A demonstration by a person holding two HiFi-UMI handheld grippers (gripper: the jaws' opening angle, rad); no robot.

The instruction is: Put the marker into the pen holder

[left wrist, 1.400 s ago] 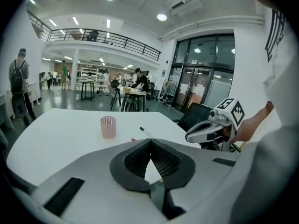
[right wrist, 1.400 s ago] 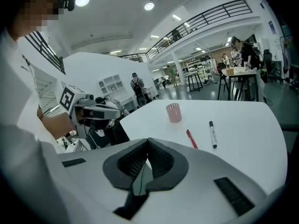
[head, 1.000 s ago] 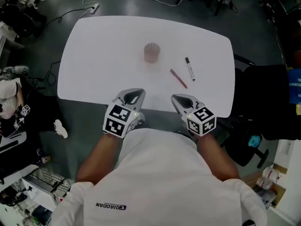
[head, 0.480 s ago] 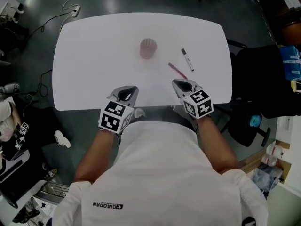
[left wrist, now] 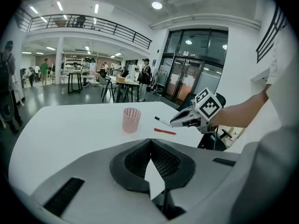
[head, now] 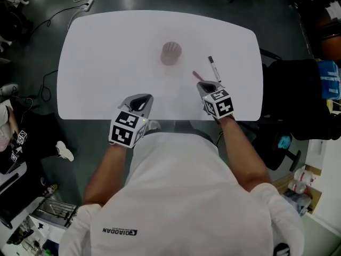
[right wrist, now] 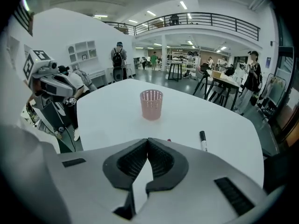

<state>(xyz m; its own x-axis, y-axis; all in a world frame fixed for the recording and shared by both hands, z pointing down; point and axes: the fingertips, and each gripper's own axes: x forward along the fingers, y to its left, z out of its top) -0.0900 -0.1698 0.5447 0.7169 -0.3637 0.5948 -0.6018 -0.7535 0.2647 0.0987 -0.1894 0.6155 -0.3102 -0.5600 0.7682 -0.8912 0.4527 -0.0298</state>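
Head view: white tabletop point(head: 106, 63) with rounded corners. Pink mesh pen holder point(head: 171, 53) upright, about mid-width, nearer the far edge than the near one. Marker point(head: 214, 68), white barrel with black cap, lying flat to the right of the pen holder toward the far right corner, well apart from it. Red pen point(head: 196, 76) flat between pen holder and marker, a little nearer, its near end hidden under the right hand-held gripper point(head: 205, 84). Right hand-held gripper over the tabletop, right of middle, tips close by the marker but not touching it. Left hand-held gripper point(head: 140, 97) at the near edge, left of middle, clear of all three items. Dark chair point(head: 298, 100) beside the right edge.

Left gripper view: jaws brought together at the tips, nothing between them. Pen holder point(left wrist: 131, 120) ahead, marker point(left wrist: 162, 121) and red pen point(left wrist: 165, 131) to its right, right hand-held gripper point(left wrist: 174, 122) just beyond them.

Right gripper view: jaws likewise pressed together and empty. Pen holder point(right wrist: 151, 104) straight ahead, marker point(right wrist: 202, 140) lying at the right near the jaw tips, outside them.
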